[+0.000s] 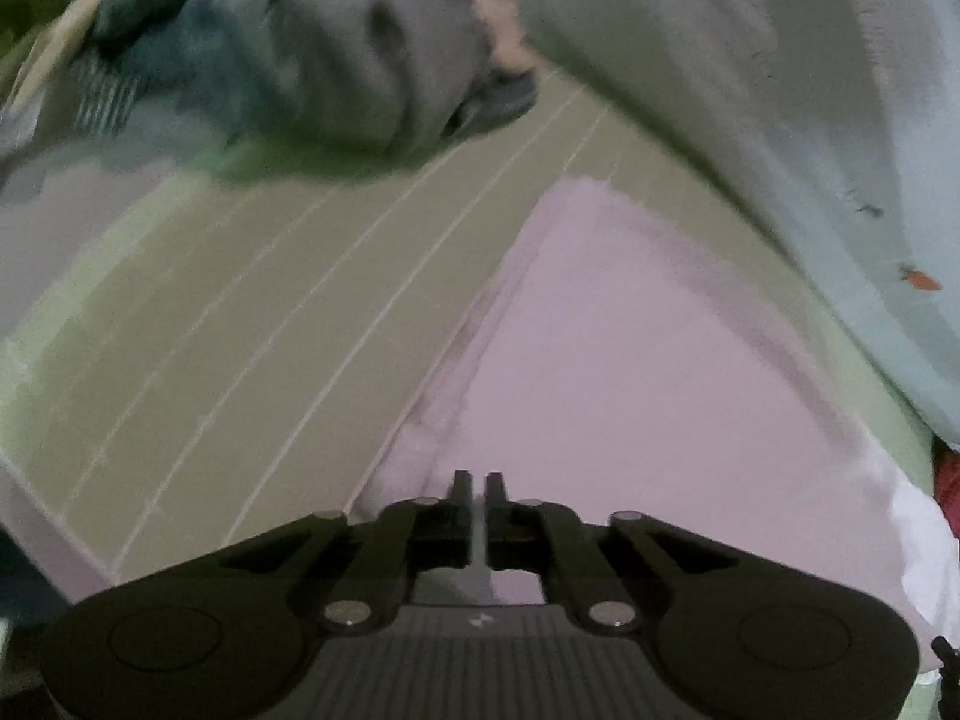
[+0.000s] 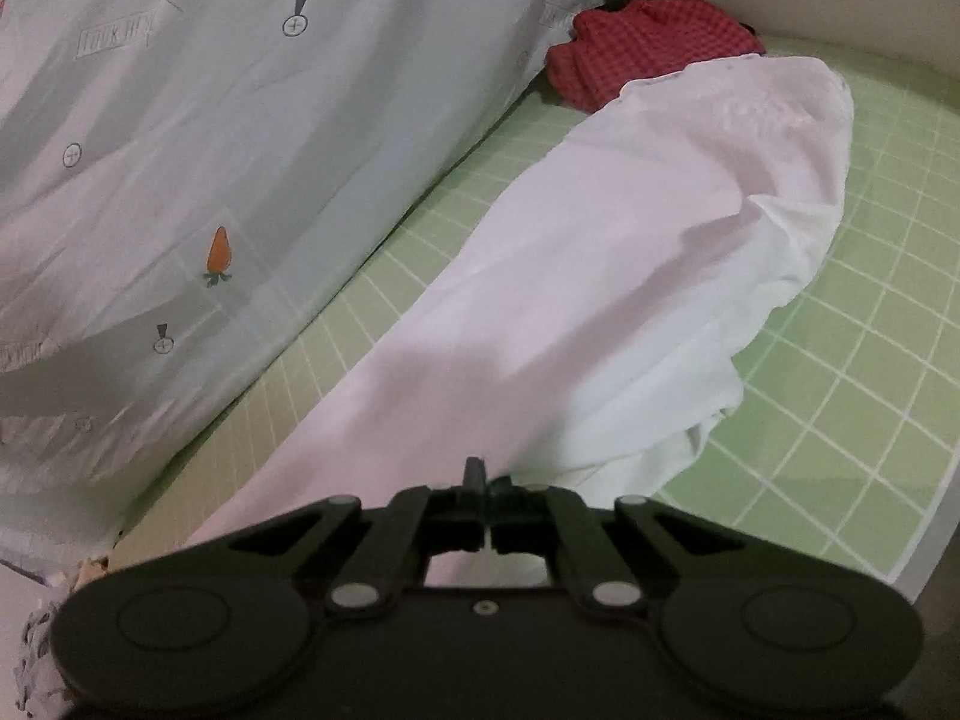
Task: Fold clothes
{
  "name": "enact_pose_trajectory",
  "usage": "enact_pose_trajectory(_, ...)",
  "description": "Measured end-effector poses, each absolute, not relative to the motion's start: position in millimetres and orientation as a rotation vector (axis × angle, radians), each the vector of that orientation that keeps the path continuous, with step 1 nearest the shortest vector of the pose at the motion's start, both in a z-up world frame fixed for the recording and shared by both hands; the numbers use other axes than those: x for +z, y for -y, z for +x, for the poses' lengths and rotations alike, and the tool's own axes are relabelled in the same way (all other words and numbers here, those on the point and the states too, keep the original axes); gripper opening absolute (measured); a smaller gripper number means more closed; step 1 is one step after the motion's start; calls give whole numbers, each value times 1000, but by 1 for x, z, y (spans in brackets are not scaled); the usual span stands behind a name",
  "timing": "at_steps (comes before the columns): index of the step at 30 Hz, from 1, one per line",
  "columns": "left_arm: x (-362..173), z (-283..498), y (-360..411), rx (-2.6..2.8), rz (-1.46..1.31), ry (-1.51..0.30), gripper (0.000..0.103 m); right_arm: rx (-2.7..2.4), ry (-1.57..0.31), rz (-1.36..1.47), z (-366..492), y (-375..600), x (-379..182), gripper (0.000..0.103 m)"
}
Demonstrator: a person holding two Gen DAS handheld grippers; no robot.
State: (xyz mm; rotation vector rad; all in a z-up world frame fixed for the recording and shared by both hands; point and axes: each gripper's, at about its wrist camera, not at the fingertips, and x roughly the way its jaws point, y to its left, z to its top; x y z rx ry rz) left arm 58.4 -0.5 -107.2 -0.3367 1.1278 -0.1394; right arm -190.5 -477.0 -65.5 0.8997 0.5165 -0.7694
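Note:
A white garment [image 2: 630, 240] lies lengthwise on a green grid mat [image 2: 840, 360], bunched into folds at its far end. My right gripper [image 2: 483, 474] is shut at its near end, and the fabric runs right up to the closed tips. In the left wrist view the same white garment [image 1: 600, 360] spreads out from my left gripper [image 1: 478, 480]. Its jaws stand almost together, with a thin strip of the cloth pinched between them. The green mat [image 1: 270, 300] shows to the left of it.
A pale blue printed cloth [image 2: 210, 120] with a carrot motif covers the left side and borders the garment; it also shows as the pale blue cloth [image 1: 780, 90]. A red waffle cloth [image 2: 648, 42] is bunched at the far end. A blurred grey sleeve [image 1: 360, 60] and hand [image 1: 504, 42] hang above the mat.

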Motion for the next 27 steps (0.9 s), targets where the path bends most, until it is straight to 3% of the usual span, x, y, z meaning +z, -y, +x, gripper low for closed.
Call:
enact_pose_trajectory(1, -112, 56, -3, -127, -347, -1139, 19, -776, -520, 905, -189, 476, -68, 2)
enact_pose_trajectory(7, -119, 54, -10, -137, -388, -1160, 39, -804, -560, 935, -192, 472, -79, 2)
enact_pose_trajectory(14, -131, 54, -7, -109, -365, -1225, 58, -812, -584, 950, -193, 473, -84, 2)
enact_pose_trajectory(16, -135, 52, -11, -128, -414, -1227, 55, -812, -587, 950, -192, 473, -85, 2)
enact_pose_trajectory(18, -137, 52, -15, -141, -455, -1217, 33, -812, -587, 949, -191, 472, -86, 2)
enact_pose_trajectory(19, -135, 52, -16, -145, -461, -1214, 14, -811, -586, 948, -190, 472, -86, 2)
enact_pose_trajectory(20, -133, 52, -17, -150, -468, -1211, 10, -809, -584, 948, -190, 472, -86, 2)
enact_pose_trajectory(27, -96, 57, -13, -226, -461, -1128, 4, -804, -550, 958, -191, 476, -74, 2)
